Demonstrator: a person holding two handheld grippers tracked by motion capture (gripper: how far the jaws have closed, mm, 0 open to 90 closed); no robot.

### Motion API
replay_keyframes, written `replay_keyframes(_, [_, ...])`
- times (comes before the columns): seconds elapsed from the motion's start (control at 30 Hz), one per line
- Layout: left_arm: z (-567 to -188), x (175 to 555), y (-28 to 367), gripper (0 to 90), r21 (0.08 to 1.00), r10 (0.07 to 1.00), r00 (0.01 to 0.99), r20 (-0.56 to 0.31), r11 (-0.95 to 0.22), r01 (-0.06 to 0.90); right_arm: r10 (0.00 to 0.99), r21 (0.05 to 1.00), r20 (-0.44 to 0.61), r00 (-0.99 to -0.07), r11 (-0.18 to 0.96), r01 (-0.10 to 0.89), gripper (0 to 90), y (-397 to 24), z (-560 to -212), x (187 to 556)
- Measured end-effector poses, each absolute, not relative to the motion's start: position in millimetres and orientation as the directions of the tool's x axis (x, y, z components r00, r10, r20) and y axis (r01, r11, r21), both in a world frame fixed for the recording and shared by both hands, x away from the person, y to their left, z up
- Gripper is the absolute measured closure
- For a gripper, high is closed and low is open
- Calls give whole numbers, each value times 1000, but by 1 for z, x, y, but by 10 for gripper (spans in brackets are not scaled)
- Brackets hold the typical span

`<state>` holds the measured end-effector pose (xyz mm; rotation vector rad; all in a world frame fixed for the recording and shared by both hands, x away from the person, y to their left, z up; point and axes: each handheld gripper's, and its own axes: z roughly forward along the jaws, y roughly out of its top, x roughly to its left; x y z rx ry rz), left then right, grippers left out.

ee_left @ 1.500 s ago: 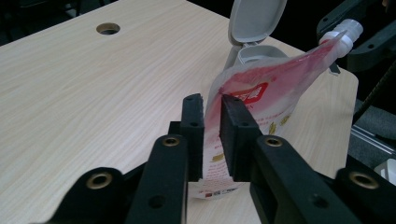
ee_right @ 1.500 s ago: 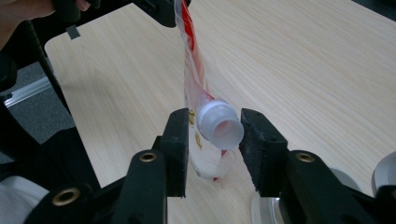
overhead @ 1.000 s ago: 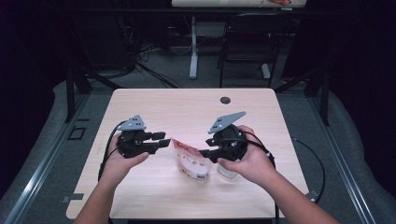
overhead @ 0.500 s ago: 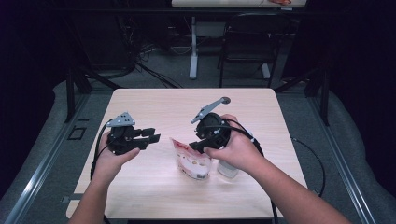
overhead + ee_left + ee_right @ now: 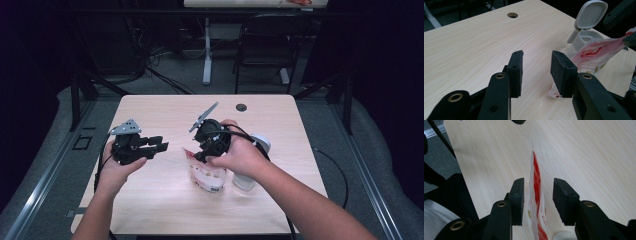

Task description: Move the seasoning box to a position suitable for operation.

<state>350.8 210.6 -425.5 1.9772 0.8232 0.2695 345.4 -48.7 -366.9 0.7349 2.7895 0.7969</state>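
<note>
Both tongs are seen spread: the left gripper (image 5: 159, 146) is held empty above the pale wooden table (image 5: 160, 117), while the right gripper (image 5: 537, 195), its jaws just closing, straddles the red-and-white pouch (image 5: 537, 202) standing mid-table, untouched. Grey carpet, cables and a chair (image 5: 262, 47) are seen beyond.

Legible text: none. The pouch (image 5: 596, 53) carries red printed lettering, too blurred and small to be read.
</note>
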Motion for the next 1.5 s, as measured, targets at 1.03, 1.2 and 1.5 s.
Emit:
replay_keyframes(1.03, [-427, 351, 213, 623, 833, 650, 748, -137, -333, 442, 483, 422, -11, -876, 796, 434, 790, -21, -394, 362])
replay_keyframes(1.2, [-427, 351, 213, 622, 832, 649, 748, -139, -333, 443, 480, 414, -7, -877, 800, 434, 842, -20, -395, 362])
replay_keyframes(1.5, [-428, 351, 211, 623, 829, 643, 753, -139, -340, 444, 470, 405, -28, -882, 812, 421, 895, -19, -394, 363])
